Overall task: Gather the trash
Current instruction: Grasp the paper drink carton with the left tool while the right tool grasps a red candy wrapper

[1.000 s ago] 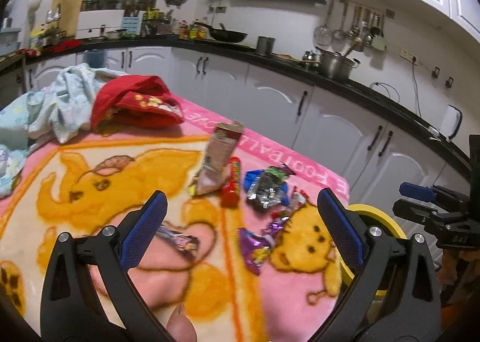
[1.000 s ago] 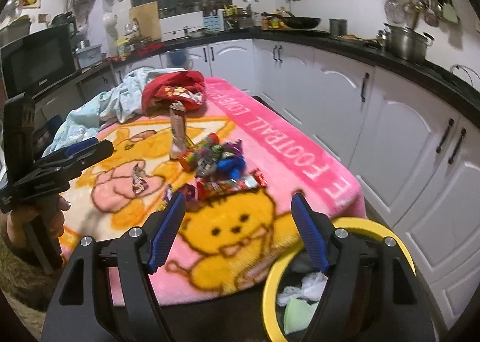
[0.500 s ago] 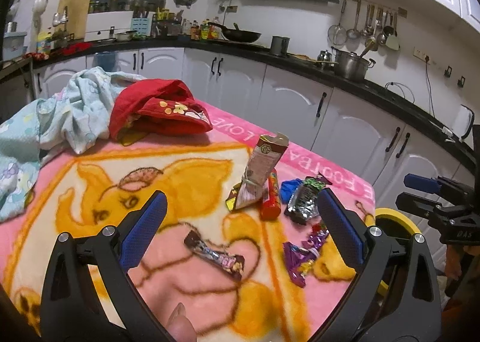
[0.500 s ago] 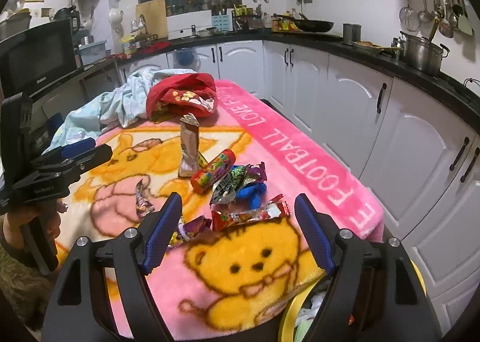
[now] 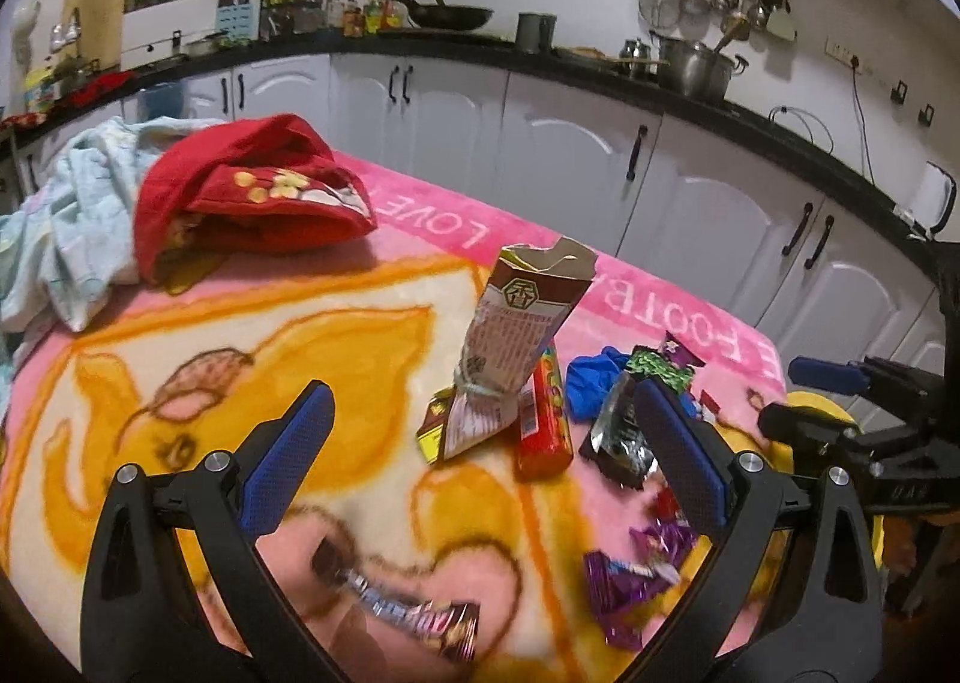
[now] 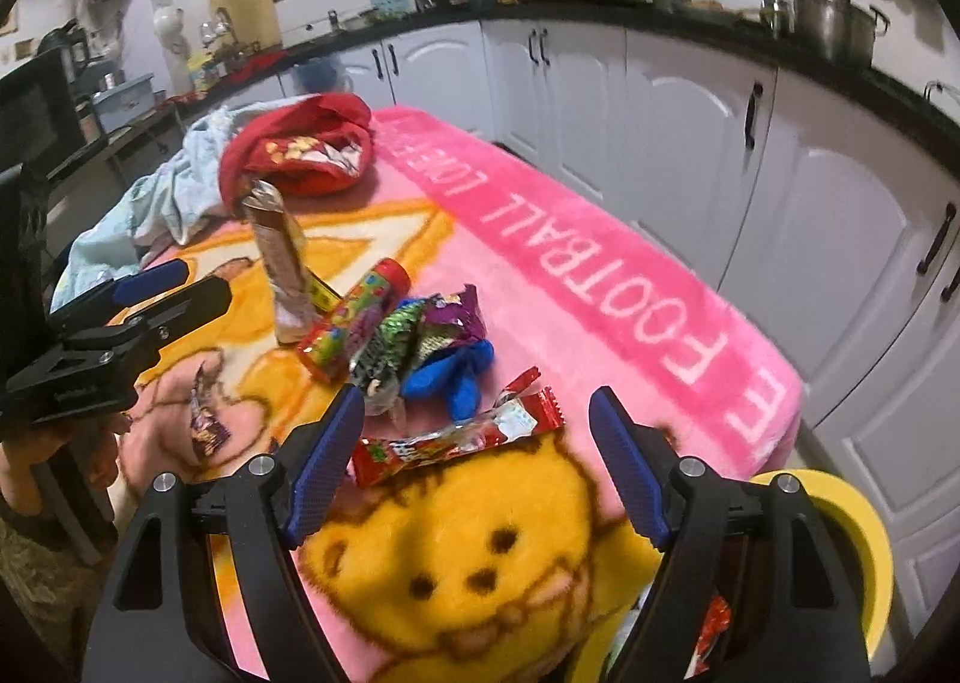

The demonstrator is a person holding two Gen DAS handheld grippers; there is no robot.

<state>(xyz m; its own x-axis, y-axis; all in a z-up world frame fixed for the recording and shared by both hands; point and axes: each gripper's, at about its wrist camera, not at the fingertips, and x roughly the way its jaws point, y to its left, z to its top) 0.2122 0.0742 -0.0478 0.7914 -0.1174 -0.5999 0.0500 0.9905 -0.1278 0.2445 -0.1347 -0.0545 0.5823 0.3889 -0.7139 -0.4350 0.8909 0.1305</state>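
Trash lies on a pink cartoon blanket (image 5: 336,359): an upright torn brown carton (image 5: 516,347), a red candy tube (image 5: 543,413), a crumpled blue glove (image 6: 453,374), foil wrappers (image 6: 414,332), a purple wrapper (image 5: 630,575), a dark candy bar wrapper (image 5: 408,617) and a red wrapper (image 6: 462,437). My left gripper (image 5: 480,473) is open and empty, just short of the carton. My right gripper (image 6: 480,467) is open and empty, its jaws on either side of the red wrapper. The yellow-rimmed bin (image 6: 852,539) stands below the table's near corner.
A red cloth (image 5: 252,197) and a pale blue cloth (image 5: 66,203) lie at the blanket's far end. White cabinets (image 6: 690,143) with a black countertop run behind and to the right. The other gripper shows in each view: the right one (image 5: 852,419), the left one (image 6: 120,335).
Both grippers have moved forward over the blanket toward the trash pile. The carton and wrappers loom larger. The right gripper now straddles the red wrapper. Both stayed open.
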